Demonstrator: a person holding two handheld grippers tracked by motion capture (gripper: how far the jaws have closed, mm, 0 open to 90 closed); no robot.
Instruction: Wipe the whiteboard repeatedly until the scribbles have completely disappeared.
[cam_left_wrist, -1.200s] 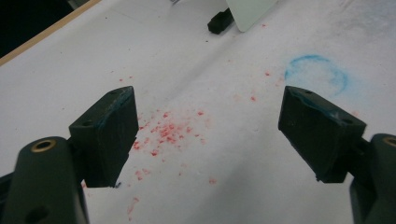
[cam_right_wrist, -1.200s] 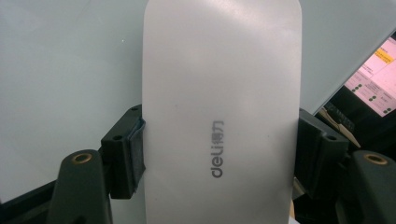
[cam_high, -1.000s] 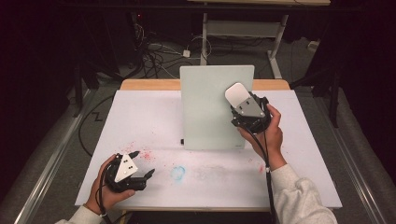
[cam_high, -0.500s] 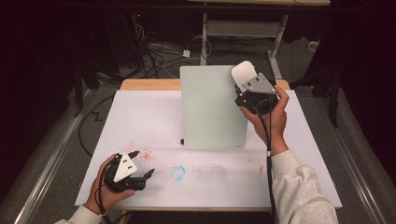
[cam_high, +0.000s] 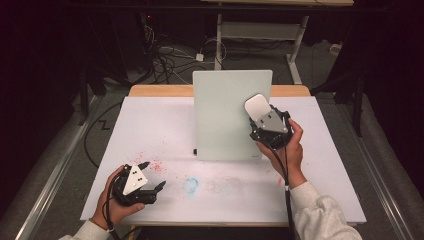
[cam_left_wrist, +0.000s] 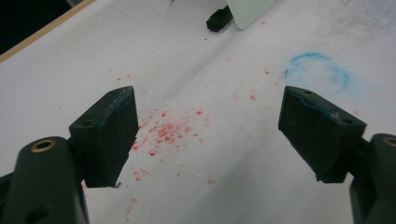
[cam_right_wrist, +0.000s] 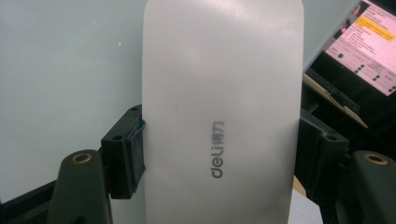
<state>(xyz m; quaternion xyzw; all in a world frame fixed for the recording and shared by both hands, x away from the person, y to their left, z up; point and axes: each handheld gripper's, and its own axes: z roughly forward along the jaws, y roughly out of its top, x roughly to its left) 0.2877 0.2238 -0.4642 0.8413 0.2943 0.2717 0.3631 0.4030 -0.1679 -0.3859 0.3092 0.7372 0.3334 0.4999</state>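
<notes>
Holding a white eraser (cam_high: 257, 106) by its long sides, the right gripper (cam_high: 270, 129) hangs over the right part of the pale green board (cam_high: 225, 115) that lies flat on the table (cam_high: 150, 125); the eraser's long axis runs on past the jaws, away from the hand. Board sits directly beneath and beside this gripper, so the right hand is nearer. Left gripper (cam_left_wrist: 205, 135) rests well apart at the near left corner, jaws wide and empty over red specks (cam_left_wrist: 163, 130).

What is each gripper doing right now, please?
Left gripper: open, holding nothing, over the red specks.
Right gripper: shut on the white eraser, at the whiteboard.
</notes>
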